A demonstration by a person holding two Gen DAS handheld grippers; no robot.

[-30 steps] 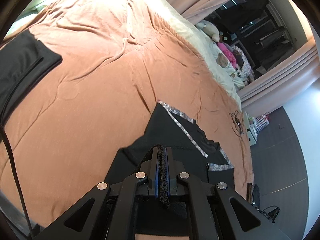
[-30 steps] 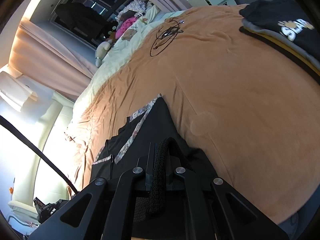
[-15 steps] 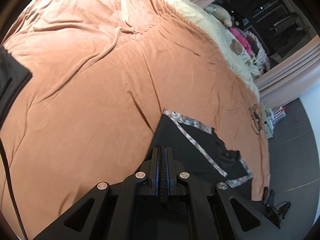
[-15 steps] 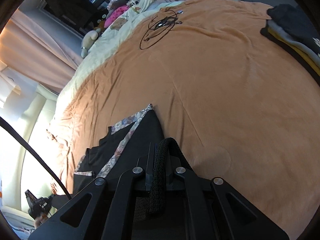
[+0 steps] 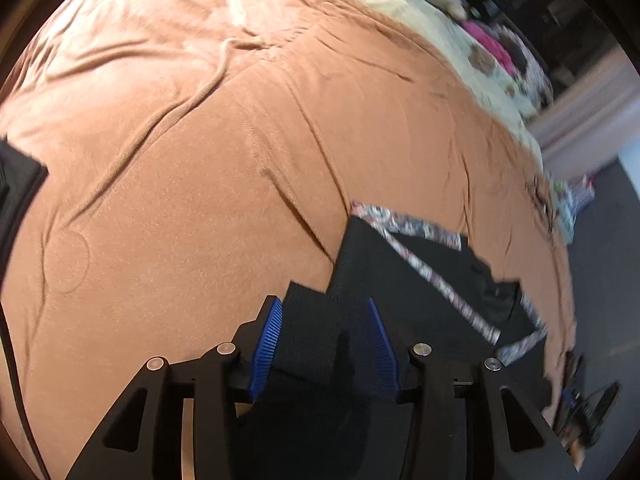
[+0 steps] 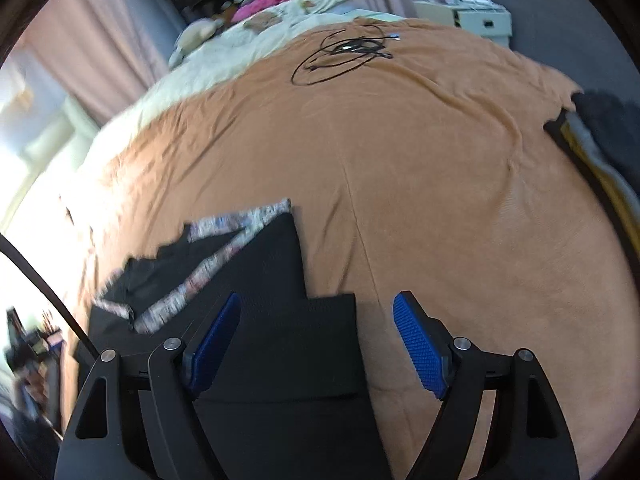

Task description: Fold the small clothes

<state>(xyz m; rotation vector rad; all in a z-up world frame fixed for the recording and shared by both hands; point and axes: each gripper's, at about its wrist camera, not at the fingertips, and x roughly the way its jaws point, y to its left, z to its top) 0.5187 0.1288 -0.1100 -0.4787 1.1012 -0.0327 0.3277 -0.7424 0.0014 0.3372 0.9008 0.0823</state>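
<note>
A small black garment with floral patterned trim lies folded on the orange-brown blanket. My left gripper is open, its blue pads apart over the garment's near edge, holding nothing. In the right wrist view the same garment lies at lower left on the blanket. My right gripper is open wide, with the garment's near corner below and between the jaws, not gripped.
A pile of dark and yellow clothes sits at the blanket's right edge. A coiled black cable lies farther back. A black cloth lies at the left. Cream bedding with soft toys is beyond.
Both grippers were shut on the garment's black edge; now both have opened and let it go. The garment lies down on the blanket, folded over.
</note>
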